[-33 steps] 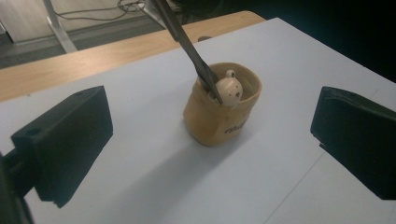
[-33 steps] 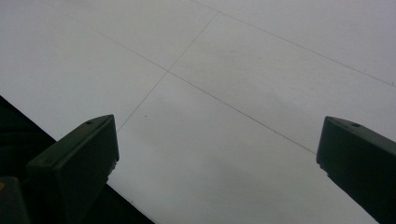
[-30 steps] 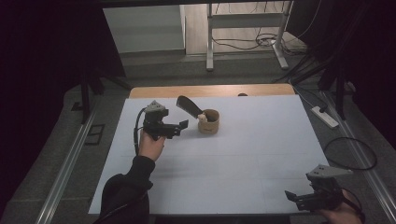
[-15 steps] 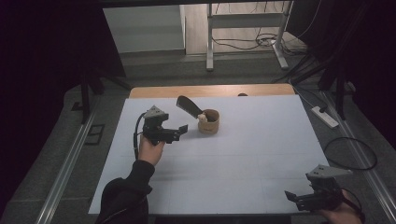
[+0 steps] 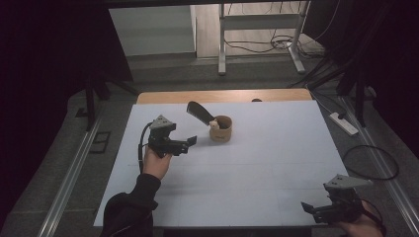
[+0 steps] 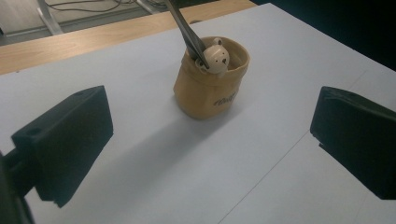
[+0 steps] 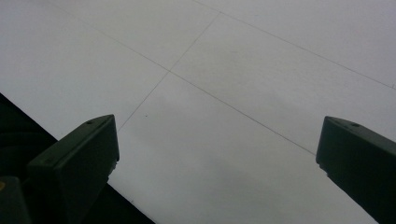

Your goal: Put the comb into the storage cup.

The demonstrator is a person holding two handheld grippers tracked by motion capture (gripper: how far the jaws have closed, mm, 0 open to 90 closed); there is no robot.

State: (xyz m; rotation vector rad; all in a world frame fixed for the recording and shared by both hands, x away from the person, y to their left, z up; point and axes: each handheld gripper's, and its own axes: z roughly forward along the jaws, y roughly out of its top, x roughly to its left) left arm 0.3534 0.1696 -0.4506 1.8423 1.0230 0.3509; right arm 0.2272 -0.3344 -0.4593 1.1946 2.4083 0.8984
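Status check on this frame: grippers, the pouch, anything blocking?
Left gripper open, aimed at tan pouch, not touching. Right gripper open, idle at near table edge. Pouch upright, bear figure and dark handle inside. Path clear.

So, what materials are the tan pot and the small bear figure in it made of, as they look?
The tan pot looks like soft fabric or paper, matte: its rim is rolled and creased. The bear figure looks like glazed ceramic or hard plastic, since it is smooth and slightly glossy.
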